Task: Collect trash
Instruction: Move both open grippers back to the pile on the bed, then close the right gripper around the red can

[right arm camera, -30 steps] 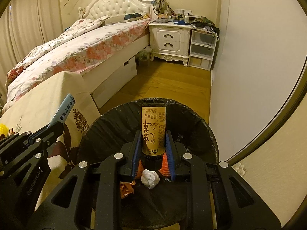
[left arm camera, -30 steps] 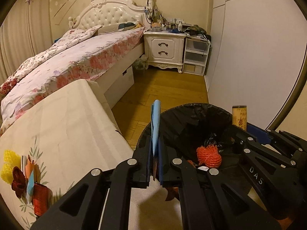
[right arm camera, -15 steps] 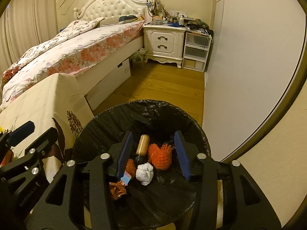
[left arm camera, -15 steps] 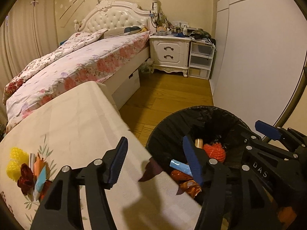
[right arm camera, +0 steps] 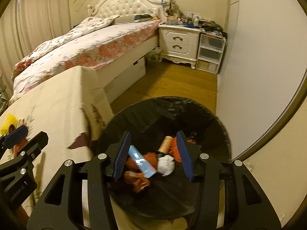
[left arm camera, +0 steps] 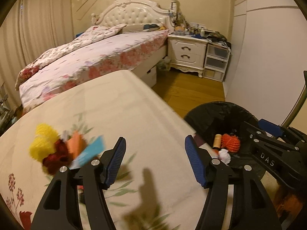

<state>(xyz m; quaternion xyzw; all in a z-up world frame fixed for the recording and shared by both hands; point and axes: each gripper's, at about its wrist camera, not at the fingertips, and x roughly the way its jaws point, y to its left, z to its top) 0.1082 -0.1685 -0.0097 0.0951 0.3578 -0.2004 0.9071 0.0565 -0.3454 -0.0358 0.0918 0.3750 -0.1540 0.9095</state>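
A black-lined trash bin stands on the floor beside the cloth-covered table. My right gripper hangs open over the bin, holding nothing. Below it lie a blue wrapper, a brown bottle, a white paper wad and an orange net ball. My left gripper is open and empty above the table. To its left sits a pile of trash: yellow mesh, a red lump, an orange scrap and a blue packet.
A bed with a floral cover runs along the left behind the table. A white nightstand and plastic drawers stand at the far wall. A white wall runs close to the bin's right, with wood floor between.
Both grippers opened. The blue wrapper left the left jaws and the bottle left the right jaws; both now lie in the bin. The left gripper swung left over the table.
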